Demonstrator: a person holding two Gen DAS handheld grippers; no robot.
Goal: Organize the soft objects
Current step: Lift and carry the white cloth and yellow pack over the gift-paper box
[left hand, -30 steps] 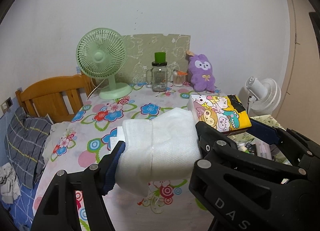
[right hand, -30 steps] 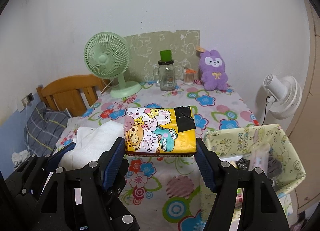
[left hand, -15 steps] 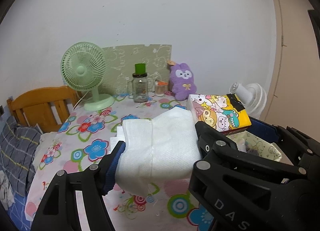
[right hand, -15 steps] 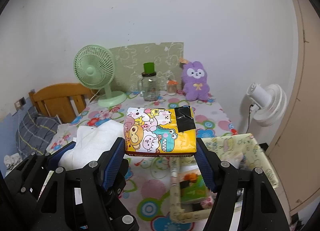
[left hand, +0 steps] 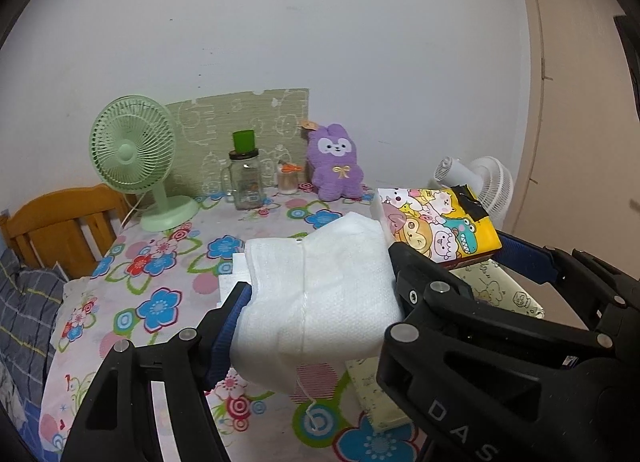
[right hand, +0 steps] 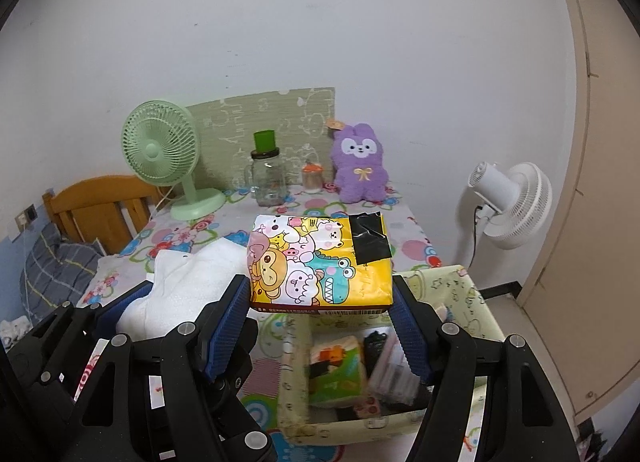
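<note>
My left gripper [left hand: 320, 294] is shut on a white soft pack of tissues [left hand: 320, 286], held in the air above the flowered table [left hand: 160, 278]. My right gripper [right hand: 320, 302] is shut on a yellow cartoon-printed tissue pack [right hand: 320, 262] with a black tape patch. That pack hangs over the near-left part of a pale green fabric bin [right hand: 472, 294] beside the table. The yellow pack [left hand: 436, 222] also shows at the right of the left wrist view, and the white pack [right hand: 188, 286] at the left of the right wrist view.
The bin holds a green-and-orange pack [right hand: 336, 366] and other small items. At the table's back stand a green fan [right hand: 168, 166], a glass jar [right hand: 268, 178] and a purple plush rabbit [right hand: 360, 166]. A white fan [right hand: 512, 210] stands right; a wooden headboard [right hand: 100, 210] left.
Both grippers have carried their packs to the right. The fabric bin has come in under the yellow pack, and the table's back objects have shifted left in both views.
</note>
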